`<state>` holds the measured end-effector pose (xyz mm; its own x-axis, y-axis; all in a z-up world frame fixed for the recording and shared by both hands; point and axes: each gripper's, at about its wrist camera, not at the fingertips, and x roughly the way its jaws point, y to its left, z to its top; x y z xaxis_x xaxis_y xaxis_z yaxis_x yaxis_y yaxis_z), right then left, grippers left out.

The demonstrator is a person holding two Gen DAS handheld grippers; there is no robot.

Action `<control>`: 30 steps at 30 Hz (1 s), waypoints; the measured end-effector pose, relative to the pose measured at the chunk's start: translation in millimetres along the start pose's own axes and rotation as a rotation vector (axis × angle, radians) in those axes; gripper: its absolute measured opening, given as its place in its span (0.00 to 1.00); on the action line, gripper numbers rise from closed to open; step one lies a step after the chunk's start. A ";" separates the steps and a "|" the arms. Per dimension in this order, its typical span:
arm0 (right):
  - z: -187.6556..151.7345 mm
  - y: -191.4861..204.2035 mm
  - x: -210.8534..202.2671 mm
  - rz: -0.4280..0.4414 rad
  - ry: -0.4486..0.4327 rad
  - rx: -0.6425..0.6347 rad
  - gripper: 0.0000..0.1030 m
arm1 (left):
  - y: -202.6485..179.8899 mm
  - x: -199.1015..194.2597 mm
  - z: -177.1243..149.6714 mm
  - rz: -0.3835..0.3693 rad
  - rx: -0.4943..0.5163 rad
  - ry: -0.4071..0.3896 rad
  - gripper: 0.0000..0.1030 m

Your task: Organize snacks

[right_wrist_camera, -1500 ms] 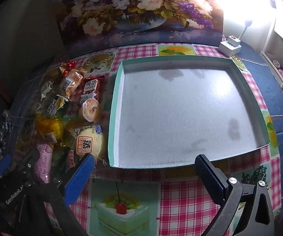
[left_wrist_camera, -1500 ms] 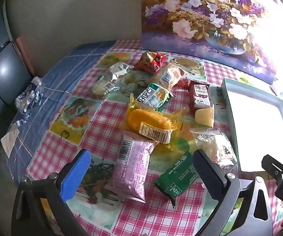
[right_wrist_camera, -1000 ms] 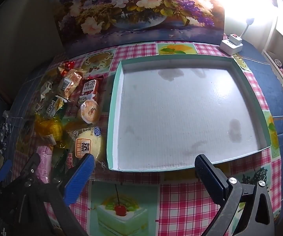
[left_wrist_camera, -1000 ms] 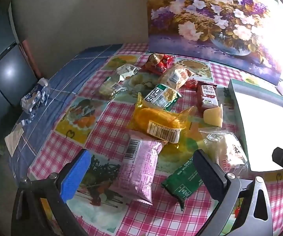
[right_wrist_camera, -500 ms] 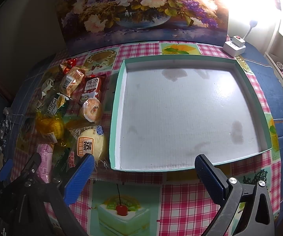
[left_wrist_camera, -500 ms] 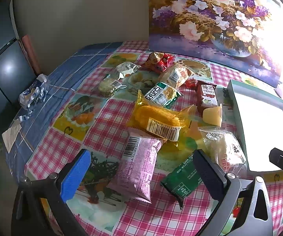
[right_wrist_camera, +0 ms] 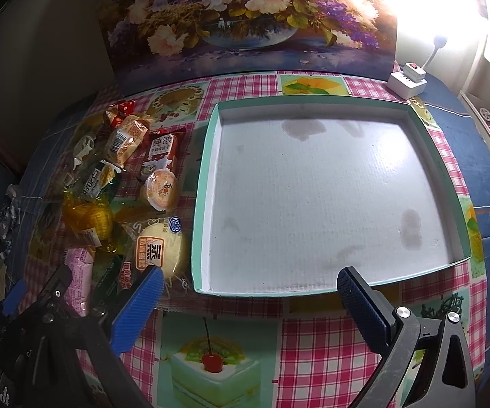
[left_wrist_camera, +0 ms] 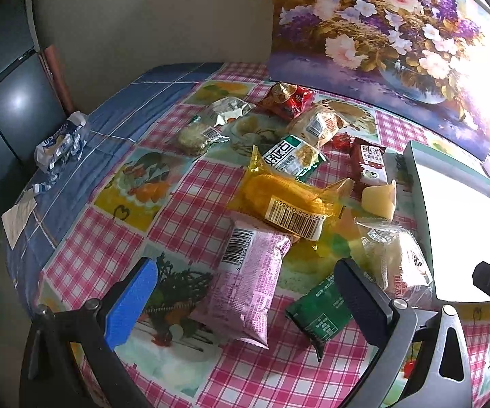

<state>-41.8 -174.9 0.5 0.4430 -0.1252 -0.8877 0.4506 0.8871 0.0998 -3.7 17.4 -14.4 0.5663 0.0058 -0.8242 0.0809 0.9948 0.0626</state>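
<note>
Left wrist view: overexposed glare whitens the tray (left_wrist_camera: 415, 183) interior.

— What's behind the table?
— A flower painting (right_wrist_camera: 245, 17) leaning on the wall, its lower edge at the checked tablecloth (right_wrist_camera: 313, 357).
— And off to the right?
— A white power strip (right_wrist_camera: 408, 81) with a red switch, under a bright lamp (right_wrist_camera: 439, 42).
— The left side?
— A crumpled blue-and-white wrapper (left_wrist_camera: 61, 142) on the blue cloth, a paper slip (left_wrist_camera: 18, 217) near the edge, a dark cabinet (left_wrist_camera: 3, 102) beyond.
</note>
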 end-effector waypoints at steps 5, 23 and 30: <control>-0.4 -0.4 -0.8 0.005 -0.001 0.002 1.00 | 0.0 2.1 -1.1 0.003 0.000 0.010 1.00; 0.2 0.3 -0.4 0.004 0.001 -0.001 1.00 | 2.7 7.8 -3.0 0.006 -0.013 0.036 1.00; -0.6 1.0 0.8 -0.003 0.003 -0.004 1.00 | 4.3 10.6 -3.4 -0.003 -0.023 0.047 1.00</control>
<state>-41.4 -173.9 -0.4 0.4398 -0.1262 -0.8892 0.4487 0.8886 0.0958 -0.1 22.1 -24.9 0.5268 0.0067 -0.8500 0.0634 0.9969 0.0471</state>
